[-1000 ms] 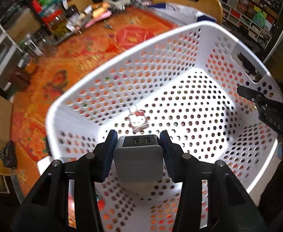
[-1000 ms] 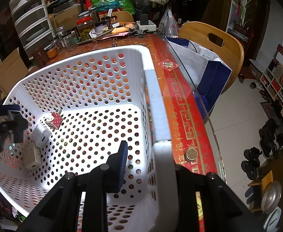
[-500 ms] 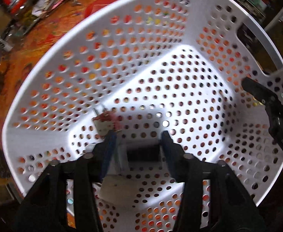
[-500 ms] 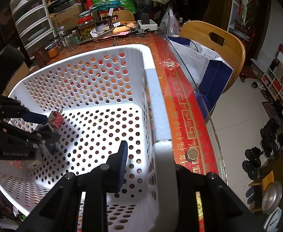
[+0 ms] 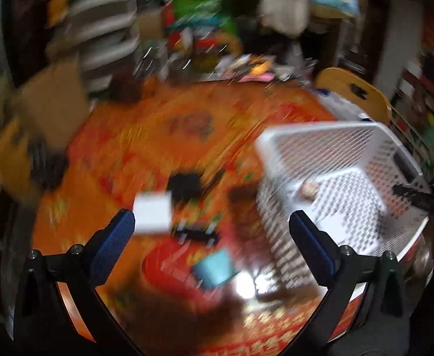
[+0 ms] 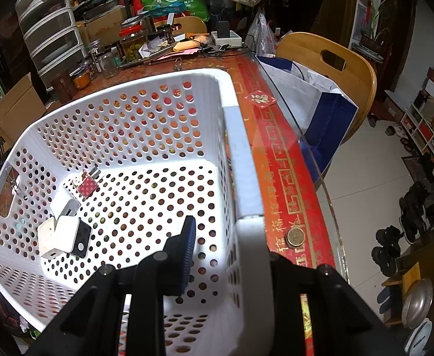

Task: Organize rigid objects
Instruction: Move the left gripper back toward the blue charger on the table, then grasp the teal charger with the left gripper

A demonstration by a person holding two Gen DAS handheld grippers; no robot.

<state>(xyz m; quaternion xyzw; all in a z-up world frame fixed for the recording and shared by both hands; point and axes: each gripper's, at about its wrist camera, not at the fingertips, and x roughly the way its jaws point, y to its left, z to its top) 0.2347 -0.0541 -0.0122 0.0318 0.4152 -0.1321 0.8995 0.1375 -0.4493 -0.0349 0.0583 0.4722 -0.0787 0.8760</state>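
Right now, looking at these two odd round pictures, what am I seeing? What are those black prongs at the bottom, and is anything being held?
No robot here: a person holds a two-fingered grabber in each hand, with a wide-angle camera on each looking along its fingers. The blurred picture is from the left gripper; its jaws have just been opening, stand wide, and hold nothing. Below it, on the orange table, lie a white block, a teal thing and dark items too blurred to name. The sharp picture is from the right gripper, clamped on the rim of the white basket. Inside the basket lie a few white chargers and a small red-patterned one.
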